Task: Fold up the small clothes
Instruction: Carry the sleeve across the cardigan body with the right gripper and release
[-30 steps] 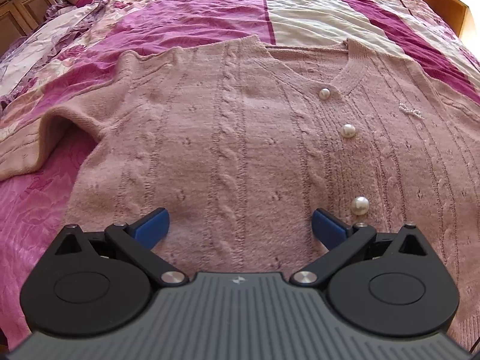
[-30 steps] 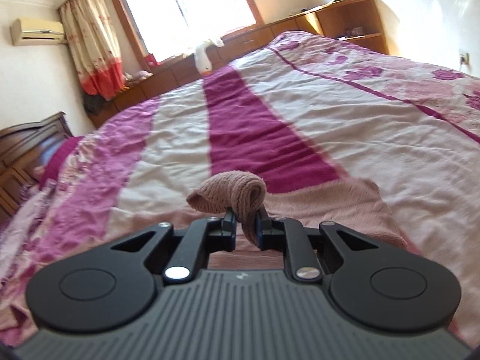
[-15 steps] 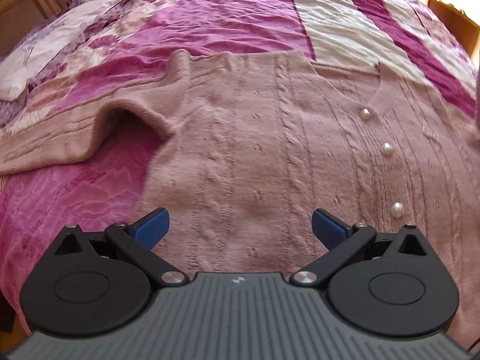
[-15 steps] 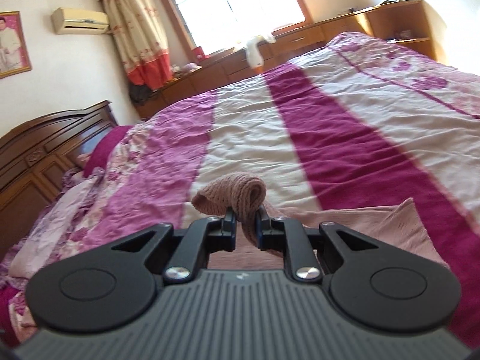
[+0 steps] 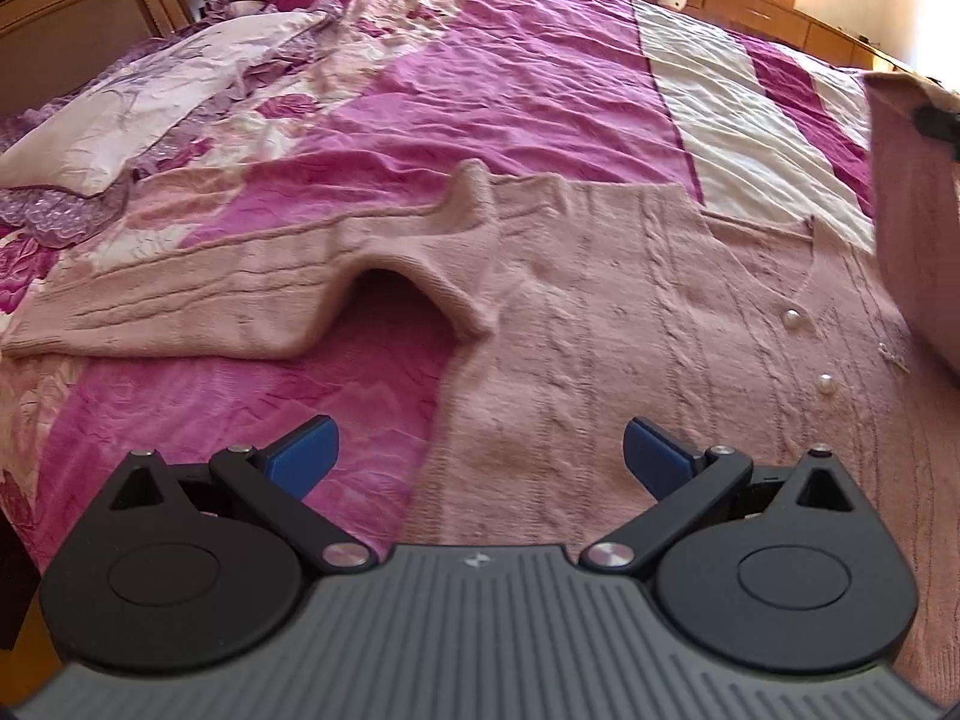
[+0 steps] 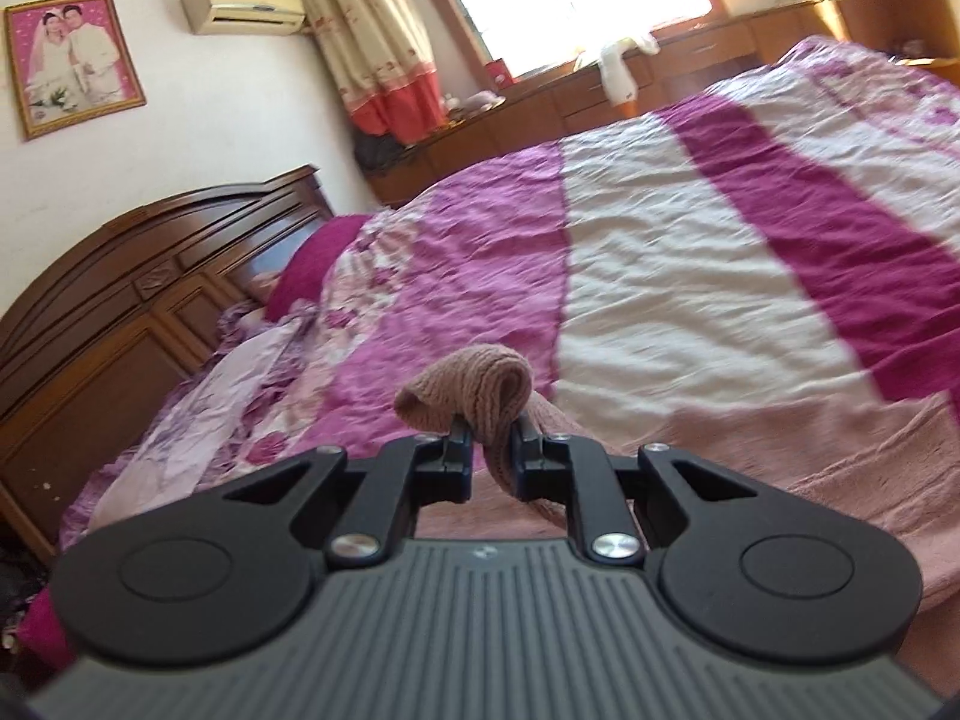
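Observation:
A pink cable-knit cardigan (image 5: 630, 324) with pearl buttons (image 5: 793, 318) lies face up on the bed. Its left sleeve (image 5: 198, 294) stretches out flat to the left, bunched at the armpit. My left gripper (image 5: 477, 456) hovers open over the cardigan's left side edge, with nothing between its blue pads (image 5: 306, 450). My right gripper (image 6: 489, 441) is shut on the cuff of the right sleeve (image 6: 474, 378), holding it lifted above the garment. That raised sleeve (image 5: 912, 210) hangs at the right edge of the left wrist view.
The bed has a magenta, pink and cream striped quilt (image 6: 690, 252). Pillows (image 5: 150, 96) and a dark wooden headboard (image 6: 120, 300) lie at the left. Wooden cabinets (image 6: 600, 102) and a bright window run along the far wall.
The left gripper has shifted left, from over the button placket to the cardigan's left edge. The right gripper has swung left with the sleeve cuff still clamped.

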`<state>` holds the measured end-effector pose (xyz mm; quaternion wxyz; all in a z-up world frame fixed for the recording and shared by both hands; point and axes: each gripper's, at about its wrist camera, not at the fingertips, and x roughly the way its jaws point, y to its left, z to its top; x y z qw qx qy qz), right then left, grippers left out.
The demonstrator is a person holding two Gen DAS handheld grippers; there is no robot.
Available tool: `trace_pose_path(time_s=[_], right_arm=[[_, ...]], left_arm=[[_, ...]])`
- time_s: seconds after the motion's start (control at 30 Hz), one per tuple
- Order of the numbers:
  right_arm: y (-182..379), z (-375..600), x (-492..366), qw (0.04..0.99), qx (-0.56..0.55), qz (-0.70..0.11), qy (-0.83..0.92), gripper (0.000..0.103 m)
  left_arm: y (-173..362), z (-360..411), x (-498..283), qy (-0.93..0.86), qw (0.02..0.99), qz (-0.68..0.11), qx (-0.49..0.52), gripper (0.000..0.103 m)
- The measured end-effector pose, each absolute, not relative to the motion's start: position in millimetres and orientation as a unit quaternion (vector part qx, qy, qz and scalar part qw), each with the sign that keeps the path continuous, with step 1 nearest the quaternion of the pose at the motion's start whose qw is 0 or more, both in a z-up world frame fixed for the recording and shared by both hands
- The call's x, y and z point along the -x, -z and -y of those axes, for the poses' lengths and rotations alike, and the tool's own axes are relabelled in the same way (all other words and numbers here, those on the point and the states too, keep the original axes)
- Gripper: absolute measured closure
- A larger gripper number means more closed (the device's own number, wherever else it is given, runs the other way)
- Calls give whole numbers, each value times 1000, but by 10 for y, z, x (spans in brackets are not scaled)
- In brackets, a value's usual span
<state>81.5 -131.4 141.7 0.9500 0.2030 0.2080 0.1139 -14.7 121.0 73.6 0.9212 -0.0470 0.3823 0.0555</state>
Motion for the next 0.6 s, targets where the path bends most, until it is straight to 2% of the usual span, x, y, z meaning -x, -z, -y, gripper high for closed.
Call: trace_pose_path(time_s=[0.6], right_arm=[[-655, 243, -1308, 919, -211, -275, -187, 87]], left_arm=[[-672, -1609, 168, -87, 921, -375, 60, 0]])
